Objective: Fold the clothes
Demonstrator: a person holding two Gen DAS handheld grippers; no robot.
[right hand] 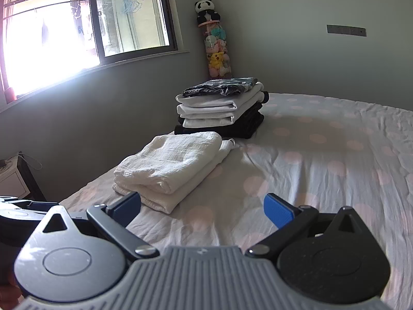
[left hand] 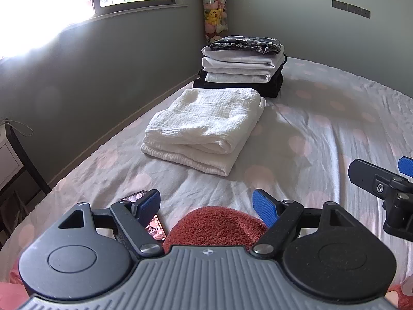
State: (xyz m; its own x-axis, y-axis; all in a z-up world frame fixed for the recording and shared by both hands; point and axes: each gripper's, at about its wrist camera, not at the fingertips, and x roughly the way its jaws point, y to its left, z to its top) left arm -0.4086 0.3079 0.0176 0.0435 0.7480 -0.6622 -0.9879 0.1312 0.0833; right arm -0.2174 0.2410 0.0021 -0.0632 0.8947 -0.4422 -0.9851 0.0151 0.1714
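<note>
A folded white crinkled garment (left hand: 206,126) lies on the bed; it also shows in the right wrist view (right hand: 173,168). Behind it stands a stack of folded clothes (left hand: 242,64), white and black with a dark patterned piece on top, also in the right wrist view (right hand: 222,106). My left gripper (left hand: 209,206) is open, with a red-brown fuzzy cloth (left hand: 216,227) lying under and between its jaws. My right gripper (right hand: 204,206) is open and empty above the sheet, just short of the white garment. Part of it shows at the right edge of the left wrist view (left hand: 382,180).
The bed has a grey sheet with pink dots (left hand: 322,134). A phone (left hand: 152,222) lies on the sheet under the left finger. A grey wall and window (right hand: 85,23) run along the left. A tube of plush toys (right hand: 216,49) stands in the corner. A small cabinet (right hand: 13,178) stands at left.
</note>
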